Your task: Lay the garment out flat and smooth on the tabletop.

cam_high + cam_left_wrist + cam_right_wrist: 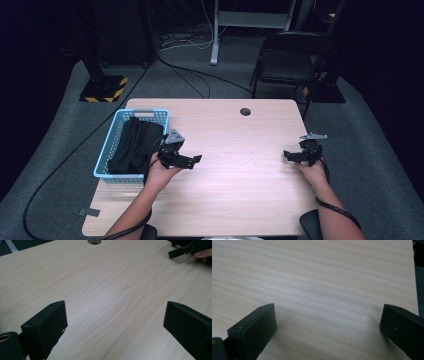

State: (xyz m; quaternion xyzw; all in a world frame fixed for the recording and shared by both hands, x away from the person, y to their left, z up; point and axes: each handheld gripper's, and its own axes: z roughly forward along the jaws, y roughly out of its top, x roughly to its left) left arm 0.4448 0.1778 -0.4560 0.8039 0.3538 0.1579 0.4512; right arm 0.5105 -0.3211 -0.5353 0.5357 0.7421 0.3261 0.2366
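A blue basket point(102, 161) sits on the left side of the wooden table point(235, 175). Inside it lies a black cloth point(134, 145), bunched up in soft folds. This is the thing nearest the left gripper point(192, 161), so it looks like the thing to be picked up.

The cloth is probably light and floppy. It will bend and hang down when it is lifted, and it will not break. It could slip if only a thin bit is pinched, so a good place to grab is a thick fold on top, near the middle of the pile. The cloth is very dark, so it is hard to tell just where its edges and folds run.

The cloth is long and thin, like the basket. Its long way runs from the near end of the basket to the far end, leaning a little to the right as it goes away from the person.

The left gripper is just beside the basket, on its right, but it points away from it, out over the bare table. Its jaws stand wide apart with nothing between them.

The right gripper point(289, 155) is well apart, near the right edge of the table. Its jaws are wide too and hold nothing.
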